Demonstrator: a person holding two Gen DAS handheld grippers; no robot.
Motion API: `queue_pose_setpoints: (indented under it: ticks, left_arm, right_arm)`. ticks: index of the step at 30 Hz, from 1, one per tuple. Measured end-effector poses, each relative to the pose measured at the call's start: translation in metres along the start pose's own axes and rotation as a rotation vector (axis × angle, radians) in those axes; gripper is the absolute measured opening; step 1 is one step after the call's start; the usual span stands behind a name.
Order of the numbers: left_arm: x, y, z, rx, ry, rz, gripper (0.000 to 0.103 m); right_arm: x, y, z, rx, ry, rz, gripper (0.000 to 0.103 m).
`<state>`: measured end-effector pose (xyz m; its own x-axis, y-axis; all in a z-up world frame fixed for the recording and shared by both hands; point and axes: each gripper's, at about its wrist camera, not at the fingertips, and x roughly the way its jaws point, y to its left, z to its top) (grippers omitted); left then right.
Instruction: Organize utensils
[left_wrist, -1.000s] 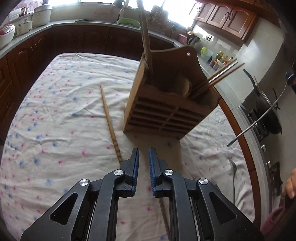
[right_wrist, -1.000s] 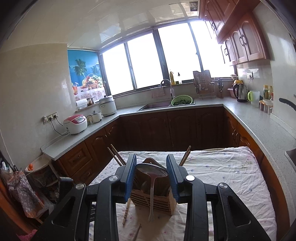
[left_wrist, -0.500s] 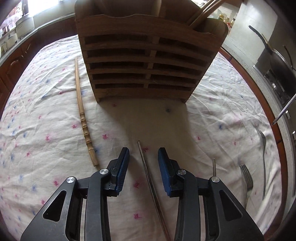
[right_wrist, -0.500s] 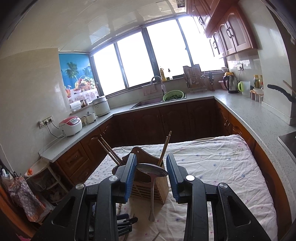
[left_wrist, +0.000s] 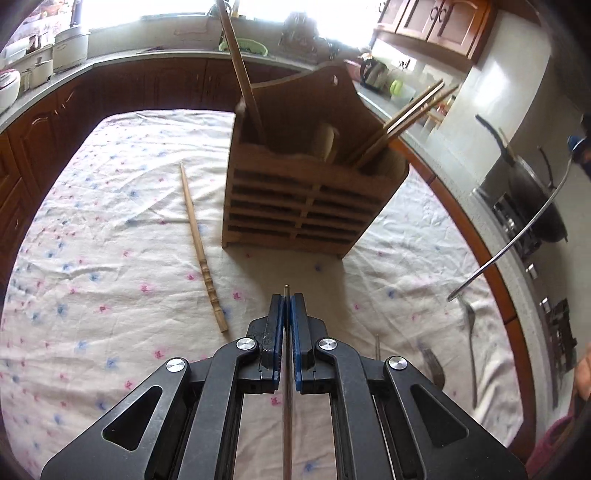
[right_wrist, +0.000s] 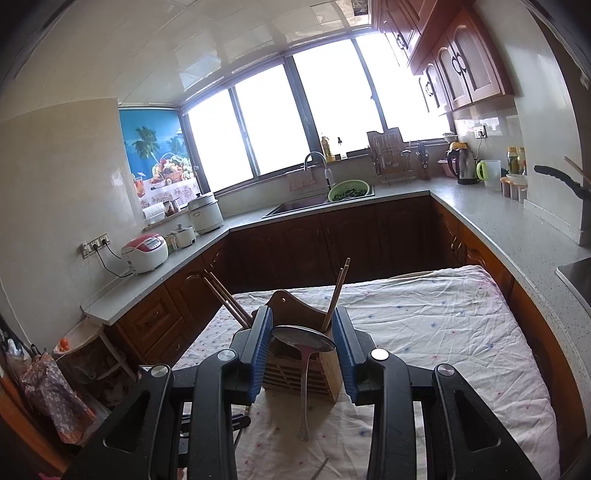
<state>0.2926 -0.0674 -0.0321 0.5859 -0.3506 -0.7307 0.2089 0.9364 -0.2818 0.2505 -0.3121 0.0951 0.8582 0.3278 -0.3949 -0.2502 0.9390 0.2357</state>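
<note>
In the left wrist view my left gripper (left_wrist: 286, 301) is shut on a thin metal chopstick (left_wrist: 286, 391), held above the flowered cloth in front of the wooden utensil holder (left_wrist: 310, 206). The holder has wooden chopsticks (left_wrist: 402, 122) and a wooden stick (left_wrist: 242, 74) in it. A wooden chopstick (left_wrist: 199, 247) lies on the cloth to its left. In the right wrist view my right gripper (right_wrist: 302, 343) is shut on a metal spoon (right_wrist: 304, 369) by its bowl, handle hanging down, above the holder (right_wrist: 301, 365). The spoon also shows in the left wrist view (left_wrist: 517, 236).
Forks (left_wrist: 471, 350) lie on the cloth at the right, near the table edge. A wok (left_wrist: 535, 199) sits on the stove beyond. Counters with a rice cooker (right_wrist: 146, 253), sink (right_wrist: 317, 201) and kettle (right_wrist: 461, 166) surround the table (right_wrist: 461, 332).
My left gripper closed on the metal chopstick that lay on the cloth and lifted it, pulling back from the holder. My right gripper keeps the spoon and has drifted slightly.
</note>
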Motion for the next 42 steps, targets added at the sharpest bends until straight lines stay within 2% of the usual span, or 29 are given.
queue_pose_setpoints:
  ticks: [5, 10, 26, 34, 42]
  left_arm:
    - [-0.050, 0.005, 0.015, -0.019, -0.114, -0.019, 0.003]
    - [-0.082, 0.009, 0.024, -0.025, -0.182, -0.027, 0.003]
    - [-0.121, 0.007, 0.040, -0.019, -0.295, -0.055, 0.003]
    - [-0.144, -0.001, 0.075, 0.016, -0.388, -0.063, 0.003]
    - [-0.168, -0.005, 0.127, 0.039, -0.529, -0.050, 0.003]
  right_arm:
    - [0.001, 0.007, 0.001, -0.009, -0.006, 0.012, 0.034]
    - [0.002, 0.016, 0.003, -0.023, -0.007, 0.025, 0.034]
    - [0.001, 0.025, 0.006, -0.037, -0.018, 0.028, 0.034]
    - [0.015, 0.025, 0.016, -0.036, -0.027, 0.030, 0.034]
    - [0.041, 0.024, 0.040, -0.048, -0.053, 0.025, 0.034]
